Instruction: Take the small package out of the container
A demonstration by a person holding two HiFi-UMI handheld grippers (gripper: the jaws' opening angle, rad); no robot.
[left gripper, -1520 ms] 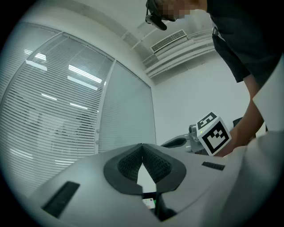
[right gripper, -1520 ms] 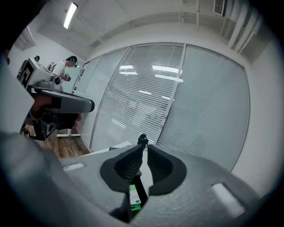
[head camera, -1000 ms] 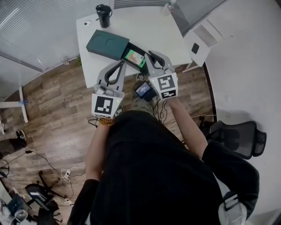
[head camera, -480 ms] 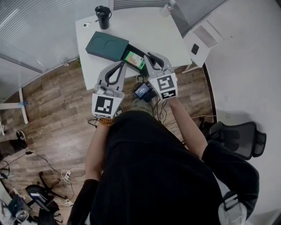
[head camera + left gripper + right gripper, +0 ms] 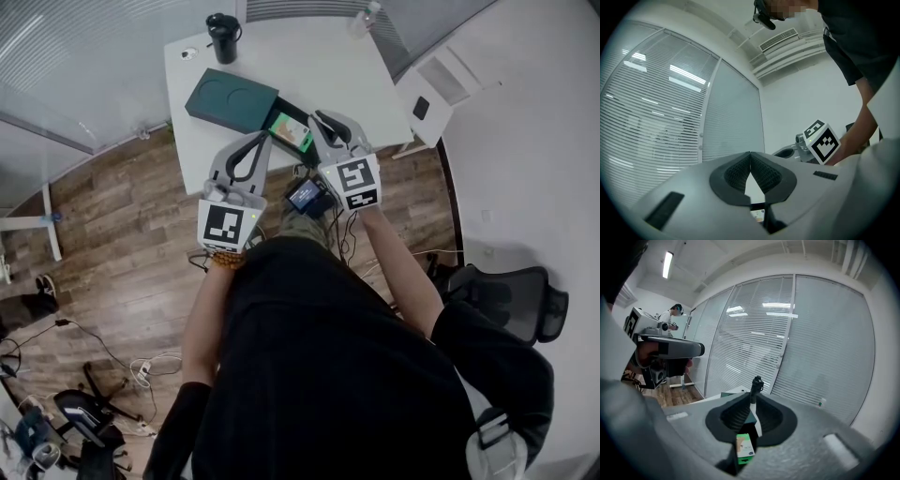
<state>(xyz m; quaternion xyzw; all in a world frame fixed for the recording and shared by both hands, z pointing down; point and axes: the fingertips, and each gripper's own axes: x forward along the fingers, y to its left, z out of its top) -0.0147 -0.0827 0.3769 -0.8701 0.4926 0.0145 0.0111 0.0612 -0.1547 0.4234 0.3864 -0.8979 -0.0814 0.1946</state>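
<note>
A dark green container [image 5: 232, 98] lies on the white table [image 5: 319, 66], its black inner tray slid out toward me. In that tray lies the small green package [image 5: 290, 132]. My left gripper [image 5: 262, 138] is shut and empty, its tips just short of the tray's left side. My right gripper [image 5: 320, 116] is also shut and empty, hovering just right of the package. In the right gripper view the package [image 5: 745, 448] shows low in the gap beneath the closed jaws [image 5: 751, 397]. In the left gripper view a sliver of the package [image 5: 757, 215] peeks under the closed jaws [image 5: 750, 153].
A black cup [image 5: 222, 33] stands at the table's far left corner and a clear bottle [image 5: 366, 14] at the far right. A white cabinet [image 5: 431, 89] stands right of the table, with a black office chair [image 5: 511, 291] on the floor further right. Cables lie on the wooden floor.
</note>
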